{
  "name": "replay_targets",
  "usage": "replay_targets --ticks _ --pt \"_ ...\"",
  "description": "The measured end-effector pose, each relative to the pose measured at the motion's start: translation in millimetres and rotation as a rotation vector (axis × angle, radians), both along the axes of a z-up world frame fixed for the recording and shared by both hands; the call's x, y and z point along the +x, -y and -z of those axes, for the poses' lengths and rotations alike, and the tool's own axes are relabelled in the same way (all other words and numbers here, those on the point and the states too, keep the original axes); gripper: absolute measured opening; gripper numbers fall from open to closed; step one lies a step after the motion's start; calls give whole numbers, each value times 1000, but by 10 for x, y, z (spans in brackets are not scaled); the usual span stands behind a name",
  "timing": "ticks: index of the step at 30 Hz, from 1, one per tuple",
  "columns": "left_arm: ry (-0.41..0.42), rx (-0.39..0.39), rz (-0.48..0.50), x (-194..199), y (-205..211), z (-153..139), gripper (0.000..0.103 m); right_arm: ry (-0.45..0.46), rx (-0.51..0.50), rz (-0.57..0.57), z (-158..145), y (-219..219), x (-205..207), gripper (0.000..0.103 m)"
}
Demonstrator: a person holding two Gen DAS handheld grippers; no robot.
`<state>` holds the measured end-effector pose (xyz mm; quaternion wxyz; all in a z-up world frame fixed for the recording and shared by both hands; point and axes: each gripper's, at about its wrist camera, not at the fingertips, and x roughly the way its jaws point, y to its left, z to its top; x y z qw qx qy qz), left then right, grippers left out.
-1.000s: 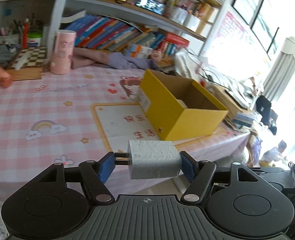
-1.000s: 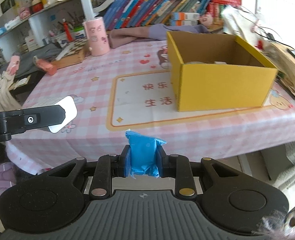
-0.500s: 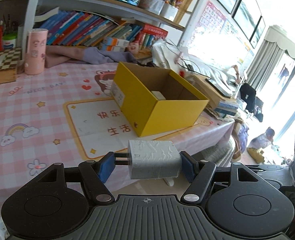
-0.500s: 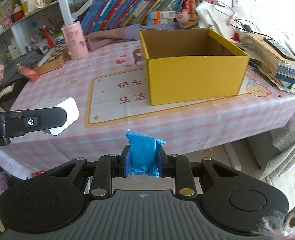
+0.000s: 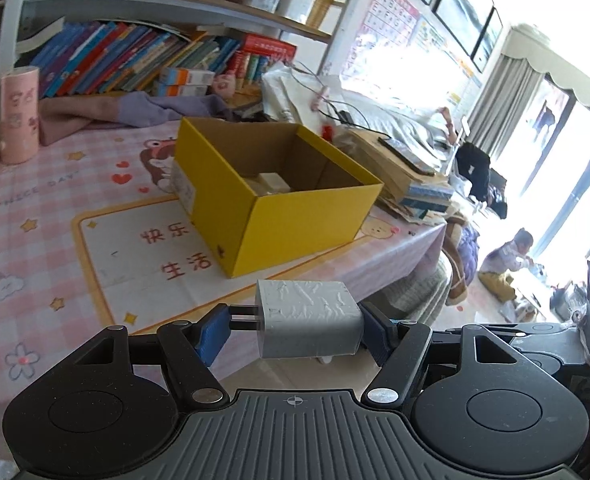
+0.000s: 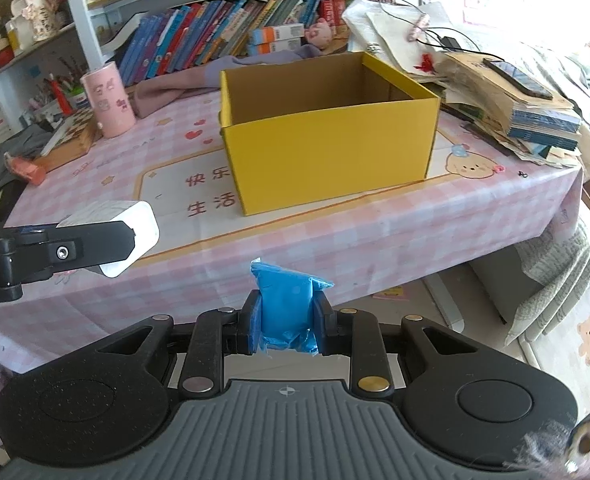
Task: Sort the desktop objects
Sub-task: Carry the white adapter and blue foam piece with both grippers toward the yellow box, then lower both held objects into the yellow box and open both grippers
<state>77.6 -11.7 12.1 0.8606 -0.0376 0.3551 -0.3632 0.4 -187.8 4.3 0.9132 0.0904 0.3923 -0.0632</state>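
While the left hand-held gripper (image 5: 295,330) clamps a white charger (image 5: 309,326) sideways, prongs leftward, and the right hand-held gripper (image 6: 287,320) pinches a blue packet (image 6: 287,308), the yellow box (image 6: 327,152) on the counter (image 6: 375,236) lies ahead of both, seemingly equally near

tablecloth (image 5: 27,240) — red print "快乐 生活" | pale print "NICE DAY"

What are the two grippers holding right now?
Left gripper: closed on the white charger plug.
Right gripper: closed on the blue packet.
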Motion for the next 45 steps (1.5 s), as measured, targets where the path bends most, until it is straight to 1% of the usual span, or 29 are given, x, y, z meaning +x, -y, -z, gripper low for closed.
replay_targets --ticks 10,21,25,30,36,41,45 --pt "10 37 25 125 283 -13 70 9 42 43 28 307 87 23" --pt "47 43 12 286 577 -81 70 3 49 6 62 568 345 23" --pt "62 37 0 393 705 -142 70 27 39 -9 28 692 459 23" --pt "91 28 -34 556 877 -228 70 67 33 -29 -63 900 673 23" --pt "144 32 -103 777 1093 -314 70 135 15 -87 -251 1198 991 23" --pt "193 64 -159 1005 1282 -346 70 181 -7 -151 -382 1452 1302 23" --pt "215 110 -189 1199 1440 -287 70 190 -39 -218 -406 1604 1625 23"
